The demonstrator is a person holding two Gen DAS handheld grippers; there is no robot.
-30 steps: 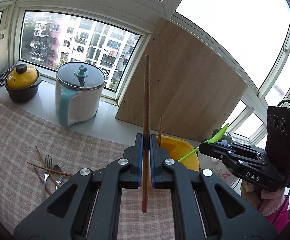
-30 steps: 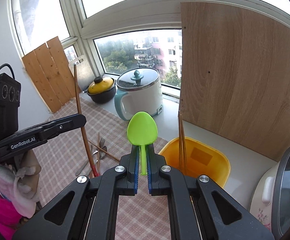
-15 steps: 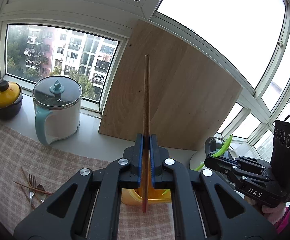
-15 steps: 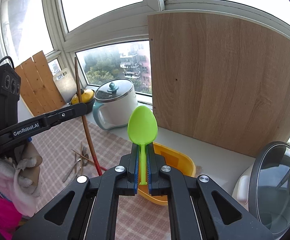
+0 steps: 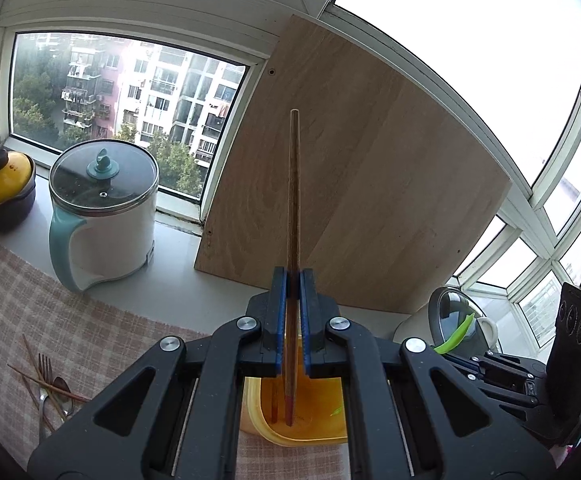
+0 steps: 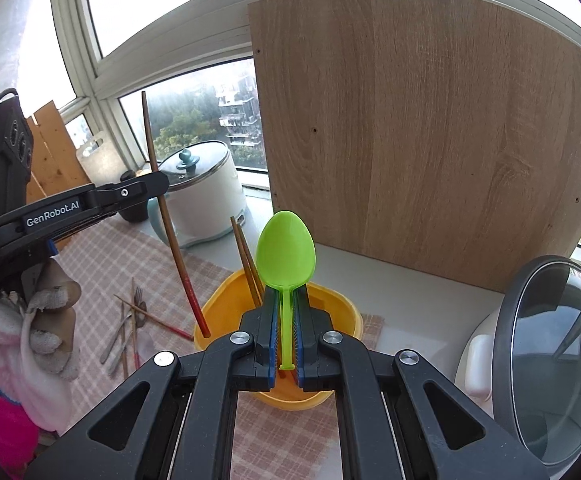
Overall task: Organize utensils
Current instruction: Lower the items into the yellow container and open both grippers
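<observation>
Left gripper (image 5: 293,320) jaws pinch a long brown wooden chopstick (image 5: 293,216), tip below them inside the yellow plastic tub (image 6: 226,308); right gripper (image 6: 285,334) jaws clamp a green plastic spoon (image 6: 286,252) above its rim.

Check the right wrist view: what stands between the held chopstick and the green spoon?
Two chopsticks leaning in the yellow bin, between the chopstick and spoon.

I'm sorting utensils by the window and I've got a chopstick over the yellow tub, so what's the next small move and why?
Probably open the left gripper: its chopstick stands upright with the red tip already inside the yellow tub, beside others.
</observation>
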